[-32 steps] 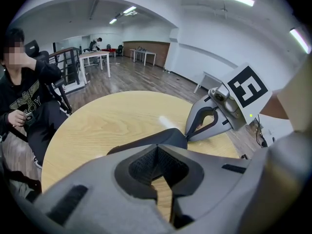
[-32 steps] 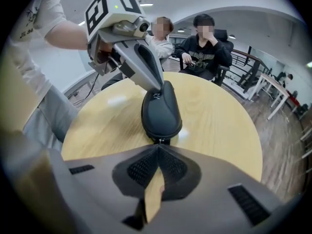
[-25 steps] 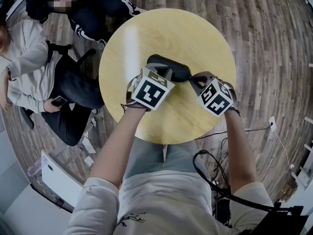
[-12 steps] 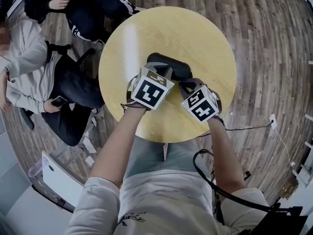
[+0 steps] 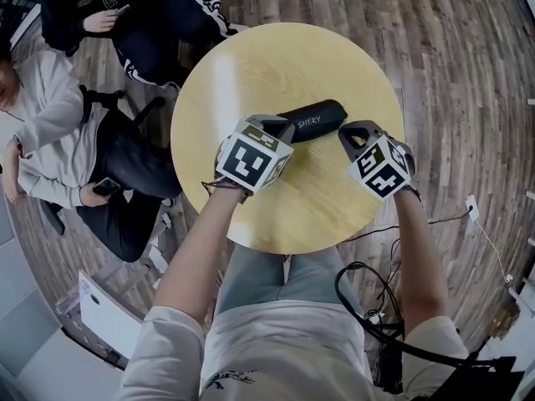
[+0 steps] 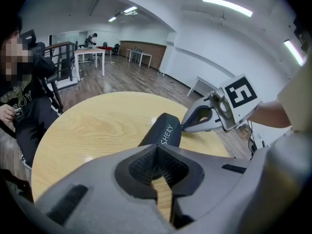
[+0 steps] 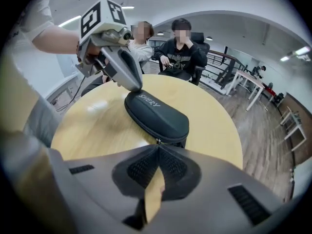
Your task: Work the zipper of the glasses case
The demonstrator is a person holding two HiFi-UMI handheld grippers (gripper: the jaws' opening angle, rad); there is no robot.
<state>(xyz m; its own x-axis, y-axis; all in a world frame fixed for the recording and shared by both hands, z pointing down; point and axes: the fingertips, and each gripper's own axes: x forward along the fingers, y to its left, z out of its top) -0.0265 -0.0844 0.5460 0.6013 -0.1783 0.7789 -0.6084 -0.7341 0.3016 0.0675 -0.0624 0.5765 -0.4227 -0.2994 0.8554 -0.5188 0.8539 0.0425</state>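
Observation:
The black glasses case [image 5: 316, 119], printed "SHERY", lies slantwise on the round yellow table [image 5: 251, 65]. My left gripper [image 5: 279, 127] is shut, its tips against the case's left end [image 6: 163, 130]; no part of the case shows between the jaws. From the right gripper view its fingers [image 7: 127, 71] rest on the far end of the case [image 7: 156, 113]. My right gripper [image 5: 346, 135] is at the case's right end, shut on the small metal zipper pull [image 7: 157, 141] right at its tips. The zipper line runs along the case's near edge.
Two seated people [image 5: 100, 115] are close to the table's left side, on a wooden floor [image 5: 451, 65]. Cables [image 5: 368, 291] trail by my legs below the table's near edge. White desks [image 6: 90, 55] stand far back in the room.
The right gripper swept left toward the left gripper, then back to the right. The case has turned and shifted right, its printed side now facing up. The left gripper barely moved.

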